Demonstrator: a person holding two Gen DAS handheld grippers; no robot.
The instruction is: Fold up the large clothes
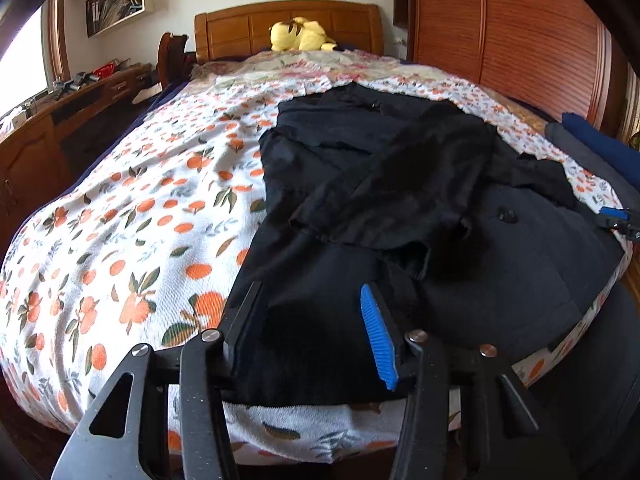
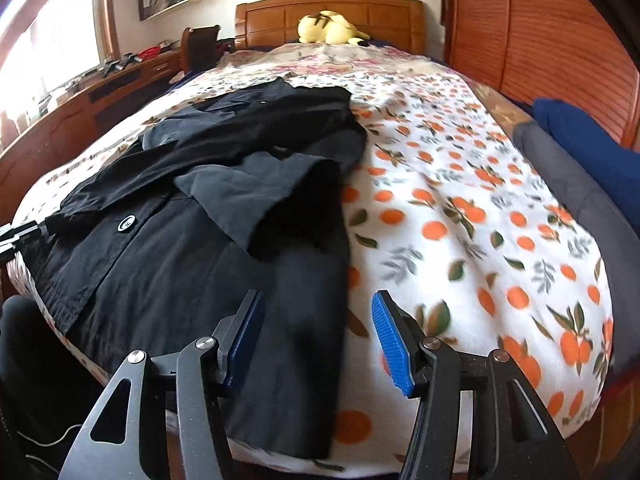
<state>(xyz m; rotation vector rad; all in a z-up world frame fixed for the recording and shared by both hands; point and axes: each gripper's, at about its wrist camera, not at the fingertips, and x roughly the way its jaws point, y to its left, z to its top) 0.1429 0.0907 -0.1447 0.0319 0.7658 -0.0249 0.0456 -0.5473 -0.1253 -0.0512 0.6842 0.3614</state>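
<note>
A large black coat (image 1: 400, 200) lies flat lengthwise on the bed, sleeves folded across its front; it also shows in the right wrist view (image 2: 208, 240). My left gripper (image 1: 312, 312) is open, its jaws straddling the coat's near hem at its left corner. My right gripper (image 2: 316, 320) is open over the hem's right corner, one finger above the cloth, the other above the blanket. The right gripper's tip (image 1: 618, 222) shows at the far right of the left wrist view, and the left gripper's tip (image 2: 16, 236) at the far left of the right wrist view.
An orange-print blanket (image 2: 480, 220) covers the bed. A yellow plush toy (image 1: 300, 36) lies by the wooden headboard (image 1: 288, 24). Folded blue and grey clothes (image 2: 580, 152) sit at the bed's right edge beside a wooden wardrobe (image 1: 500, 40). A desk (image 1: 80, 92) stands to the left.
</note>
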